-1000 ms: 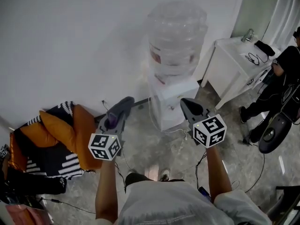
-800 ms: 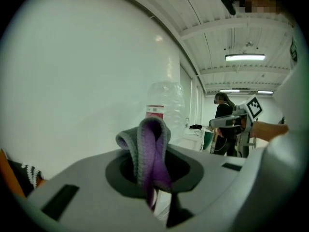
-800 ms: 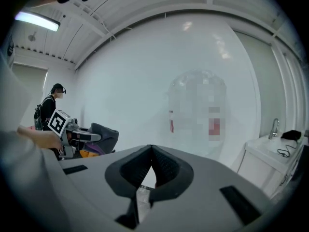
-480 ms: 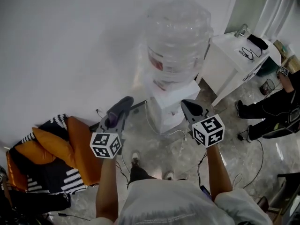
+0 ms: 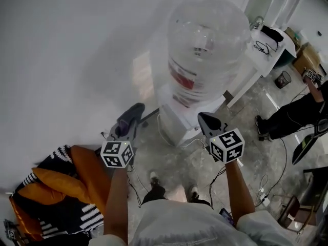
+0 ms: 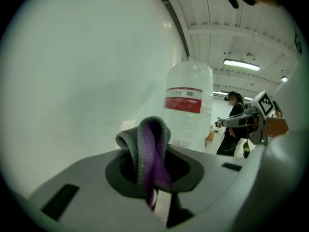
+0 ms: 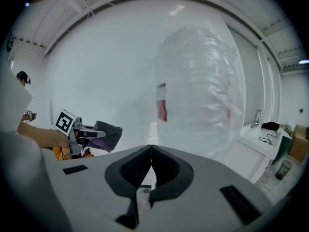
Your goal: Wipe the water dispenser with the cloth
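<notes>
Jaws of your left gripper clamped on cloth, grey-purple fold bunched between them. Jaws of your right gripper pressed together, nothing held. Both grippers out in front of you, short of water dispenser; cloth touches neither its white body nor bottle on top. Judgement: wiping not begun, you have cloth in grip only; whole dispenser surface left to do. Next you likely bring left gripper forward, press cloth against dispenser, sweep across.
</notes>
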{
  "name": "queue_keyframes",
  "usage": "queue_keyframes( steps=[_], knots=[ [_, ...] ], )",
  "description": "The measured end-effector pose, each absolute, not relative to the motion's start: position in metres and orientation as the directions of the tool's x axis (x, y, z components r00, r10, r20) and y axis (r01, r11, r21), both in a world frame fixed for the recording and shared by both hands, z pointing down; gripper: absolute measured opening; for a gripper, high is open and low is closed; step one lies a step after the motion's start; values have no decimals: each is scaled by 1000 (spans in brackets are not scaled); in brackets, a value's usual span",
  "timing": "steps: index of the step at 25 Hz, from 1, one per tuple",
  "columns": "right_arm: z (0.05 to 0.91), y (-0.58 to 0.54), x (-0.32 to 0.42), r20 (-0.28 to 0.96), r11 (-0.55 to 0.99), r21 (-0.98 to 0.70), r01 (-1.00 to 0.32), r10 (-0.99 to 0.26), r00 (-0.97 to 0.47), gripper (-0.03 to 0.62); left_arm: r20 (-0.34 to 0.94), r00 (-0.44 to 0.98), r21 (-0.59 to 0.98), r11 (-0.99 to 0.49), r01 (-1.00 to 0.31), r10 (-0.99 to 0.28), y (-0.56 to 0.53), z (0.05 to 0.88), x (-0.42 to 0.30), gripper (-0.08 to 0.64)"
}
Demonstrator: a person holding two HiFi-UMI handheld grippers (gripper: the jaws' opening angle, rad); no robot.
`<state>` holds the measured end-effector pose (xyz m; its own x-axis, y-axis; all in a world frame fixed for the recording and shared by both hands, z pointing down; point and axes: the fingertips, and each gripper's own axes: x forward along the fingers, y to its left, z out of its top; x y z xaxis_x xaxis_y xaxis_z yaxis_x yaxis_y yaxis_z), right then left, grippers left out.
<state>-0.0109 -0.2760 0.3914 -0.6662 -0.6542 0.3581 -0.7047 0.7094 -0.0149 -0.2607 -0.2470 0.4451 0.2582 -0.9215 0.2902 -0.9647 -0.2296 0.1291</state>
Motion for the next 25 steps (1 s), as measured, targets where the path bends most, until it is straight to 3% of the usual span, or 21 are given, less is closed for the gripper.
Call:
queue_keyframes(
  steps=[14,25],
  knots=[
    [453,-295,-29,466,543,-70,-837,-724,-508,14,355,360,220,-297,-929,-863,-352,570,-256,77],
    [493,-290,-18,504,430,-98,-898,-756,-417,14,332,318,333,-205,-920,-888,-409,620,-261,77]
  ],
)
